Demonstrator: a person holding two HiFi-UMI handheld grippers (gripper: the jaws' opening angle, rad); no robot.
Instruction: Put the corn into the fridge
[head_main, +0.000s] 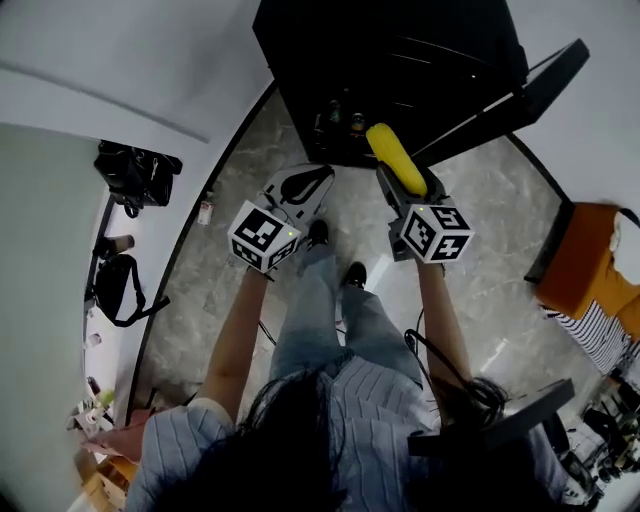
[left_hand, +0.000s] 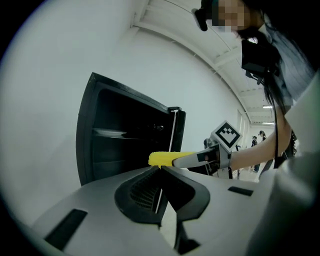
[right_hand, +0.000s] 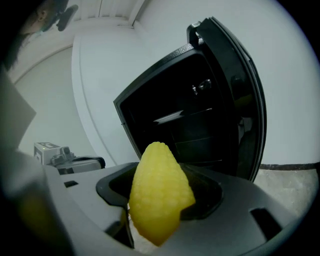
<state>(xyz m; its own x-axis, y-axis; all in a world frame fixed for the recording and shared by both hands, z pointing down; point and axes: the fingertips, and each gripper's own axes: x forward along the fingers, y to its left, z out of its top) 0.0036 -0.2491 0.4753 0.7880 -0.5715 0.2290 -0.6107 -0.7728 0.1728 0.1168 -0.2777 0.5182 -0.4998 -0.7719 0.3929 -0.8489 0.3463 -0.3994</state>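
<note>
R gripper (head_main: 408, 192) clamped on corn (head_main: 394, 157), tip aimed at the open fridge (head_main: 400, 60), lined up to go in. L gripper (left_hand: 160, 175) jaws together, empty, held aside. Interior's dark; shelf space prob free.

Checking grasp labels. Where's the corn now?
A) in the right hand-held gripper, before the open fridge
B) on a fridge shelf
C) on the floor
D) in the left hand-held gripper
A: the corn sits clamped in the right hand-held gripper, aimed at the open fridge; the left hand-held gripper is shut on nothing.
</note>
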